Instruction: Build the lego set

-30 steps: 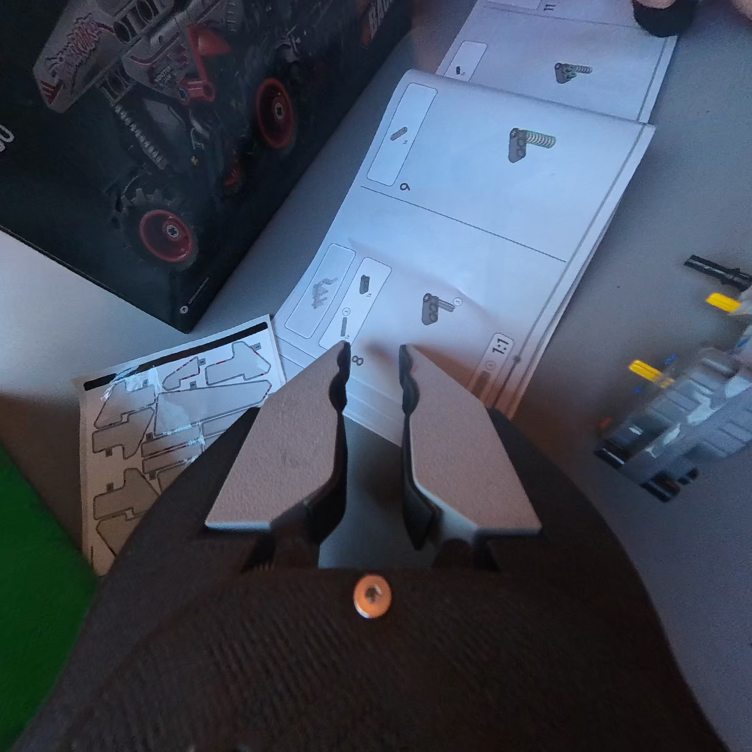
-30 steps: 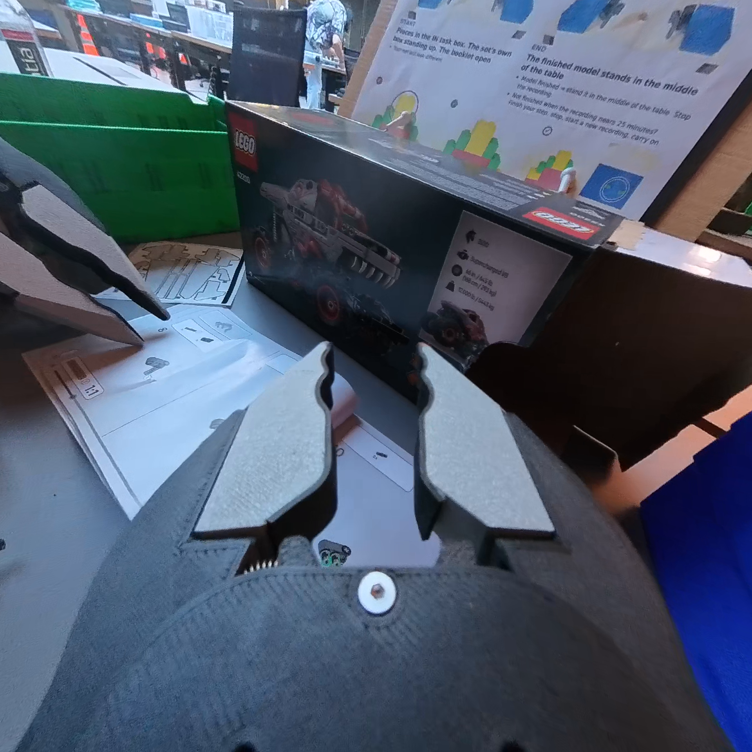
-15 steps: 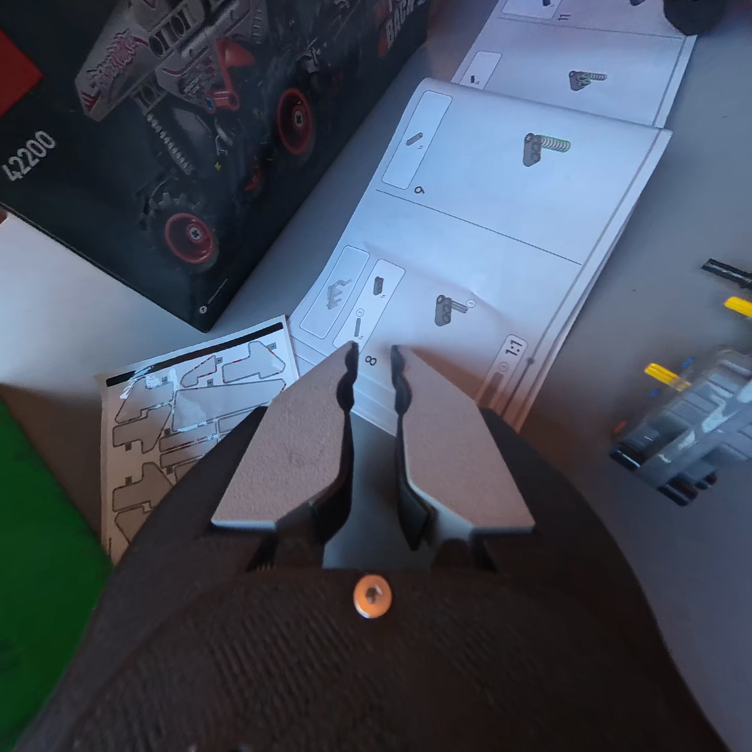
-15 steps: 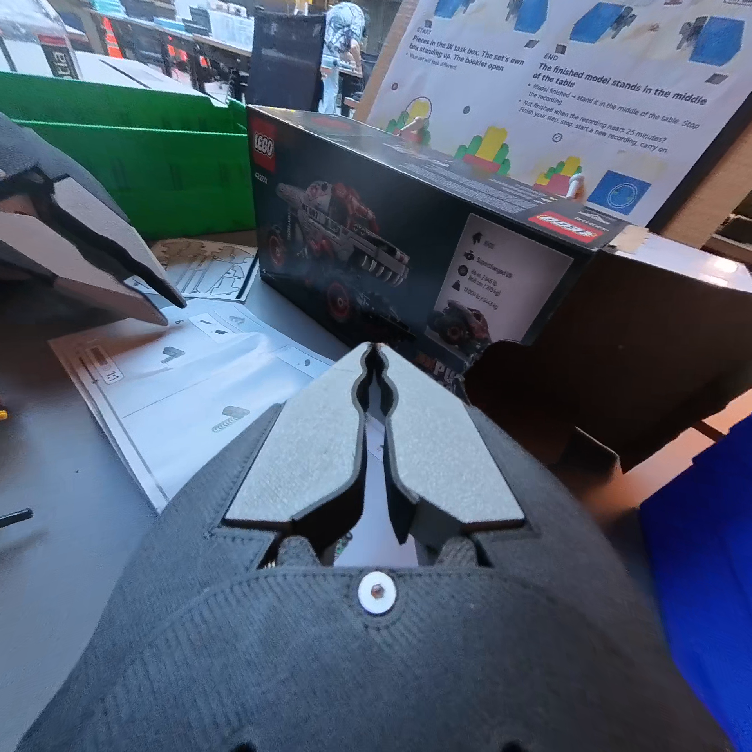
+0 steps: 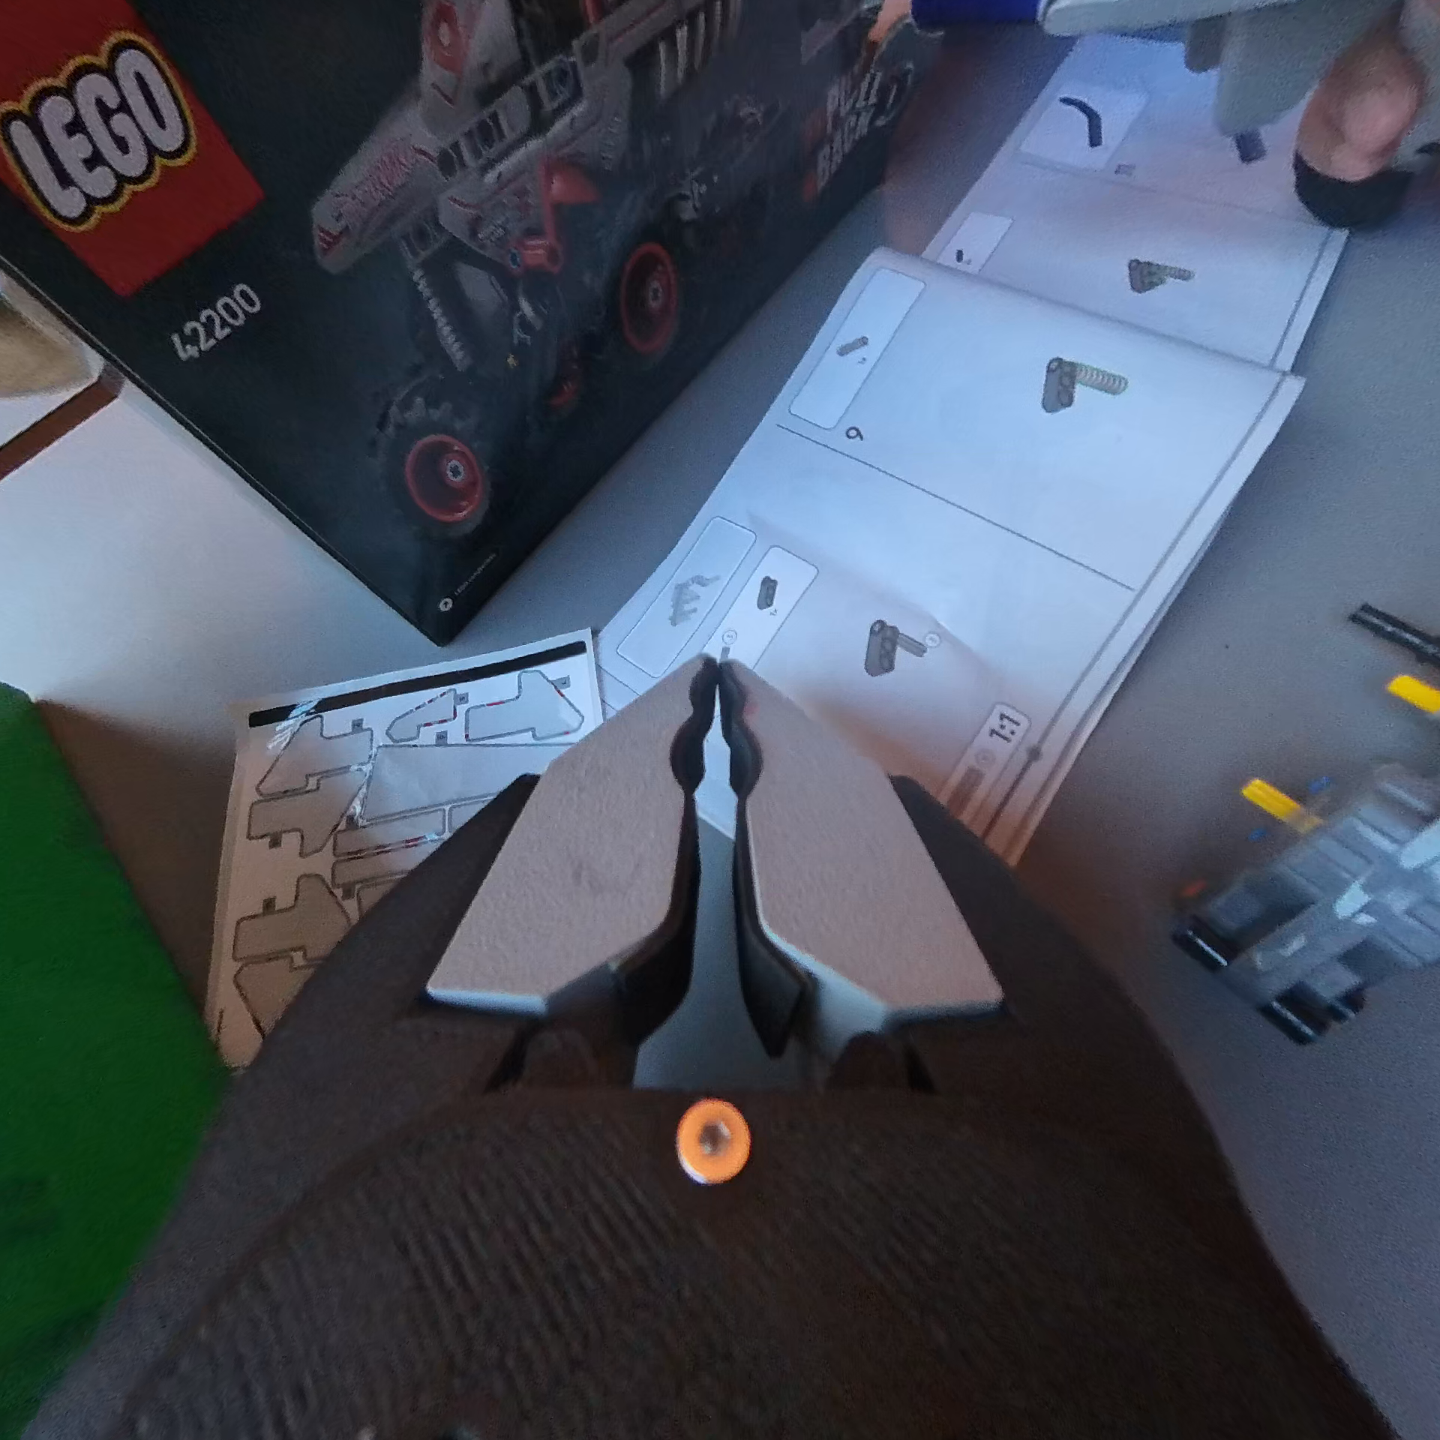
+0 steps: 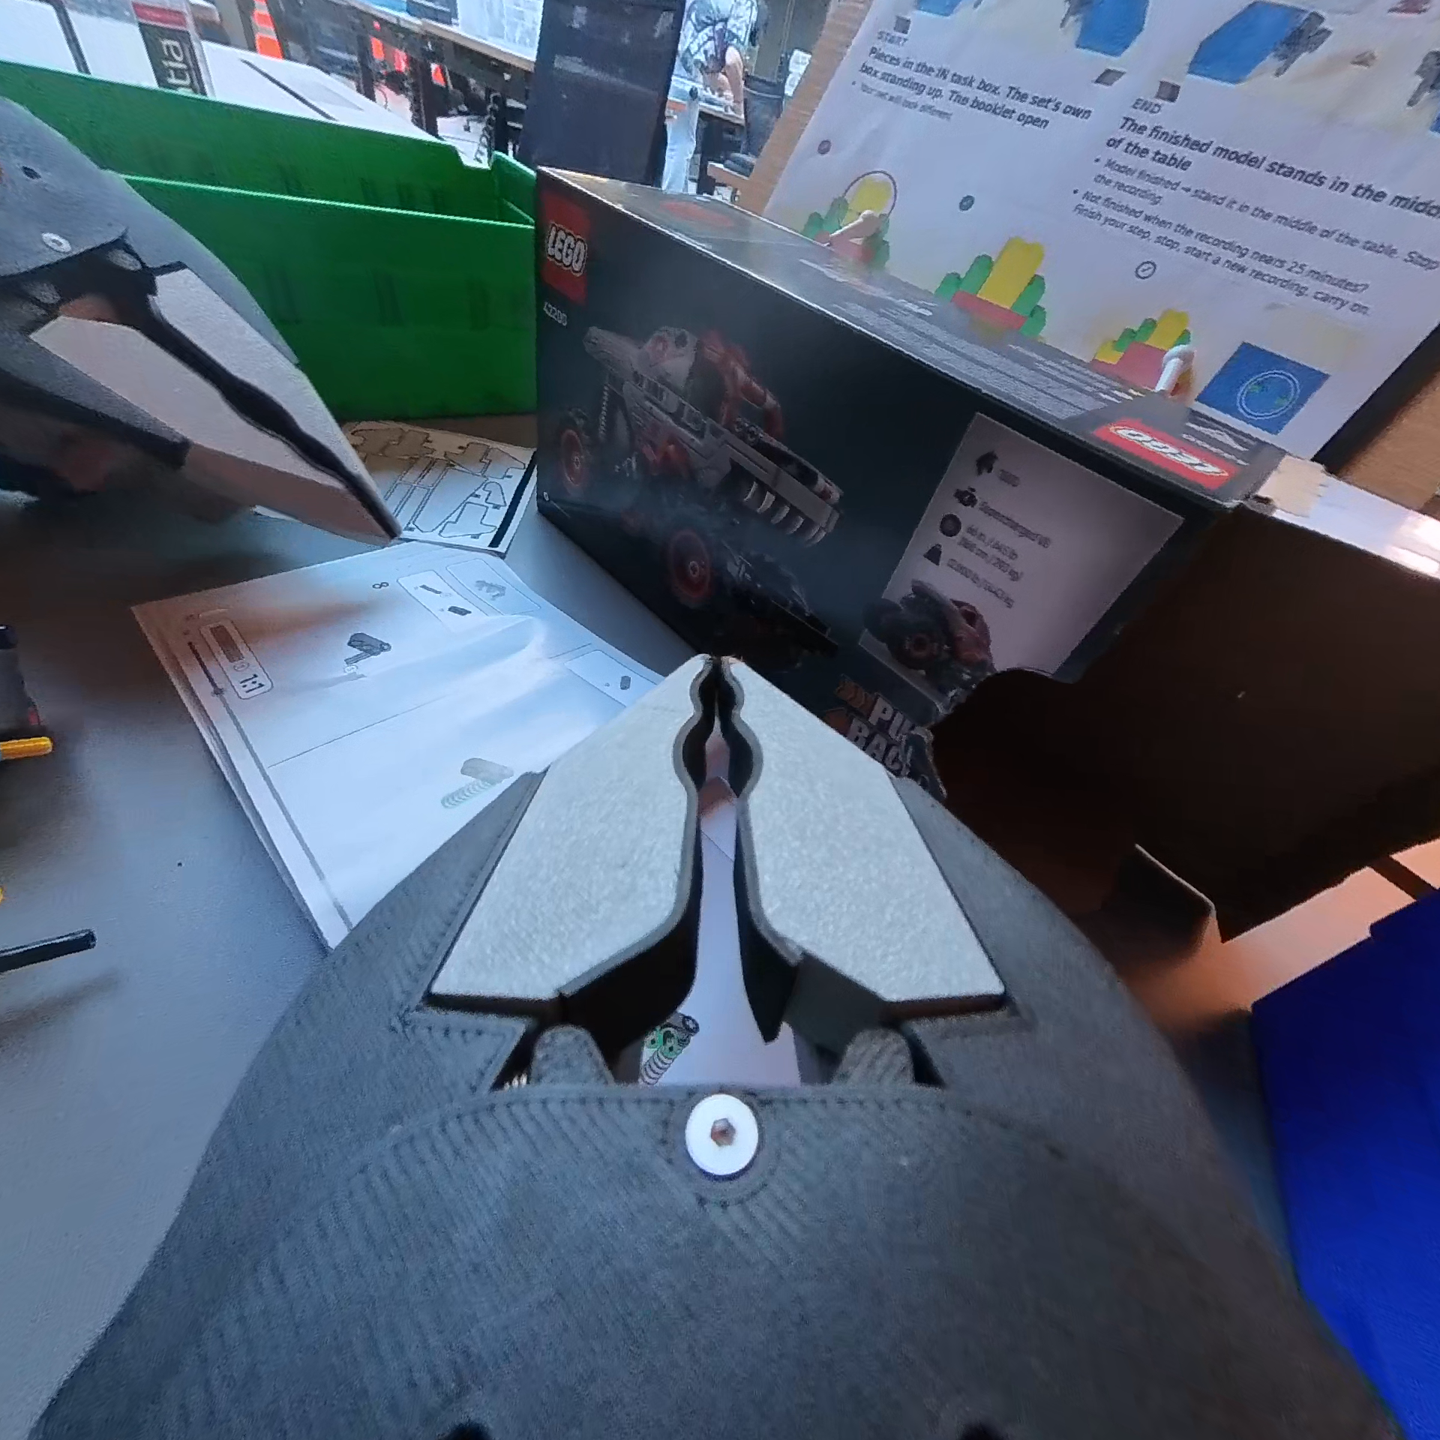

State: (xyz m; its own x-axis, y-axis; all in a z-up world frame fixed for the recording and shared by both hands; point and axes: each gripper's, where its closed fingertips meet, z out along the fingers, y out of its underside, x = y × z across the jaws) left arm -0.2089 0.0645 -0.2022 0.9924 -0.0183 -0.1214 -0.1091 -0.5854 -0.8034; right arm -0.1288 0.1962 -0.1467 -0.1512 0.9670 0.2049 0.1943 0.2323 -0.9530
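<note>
The open instruction booklet (image 5: 974, 499) lies on the grey table, also in the right wrist view (image 6: 374, 686). My left gripper (image 5: 717, 674) is shut and empty, hovering over the booklet's near corner; it also shows at the left of the right wrist view (image 6: 382, 530). My right gripper (image 6: 717, 670) is shut and empty above the booklet's far page. A partly built grey model (image 5: 1325, 896) with yellow and black pins sits at the right. A sticker sheet (image 5: 351, 795) lies left of the booklet.
The dark set box (image 5: 467, 273) stands behind the booklet, also in the right wrist view (image 6: 818, 483). A green bin (image 6: 327, 257) is at the left. Loose black (image 5: 1395, 635) and yellow (image 5: 1414, 693) pins lie at the right. A poster (image 6: 1130, 195) and a blue surface (image 6: 1356, 1169) are at the right. The grippers' ends are close to 15 centimetres from one another.
Both grippers have closed from open to shut, empty. The left gripper has drawn back and up, showing more of the box. The right gripper has shifted slightly right.
</note>
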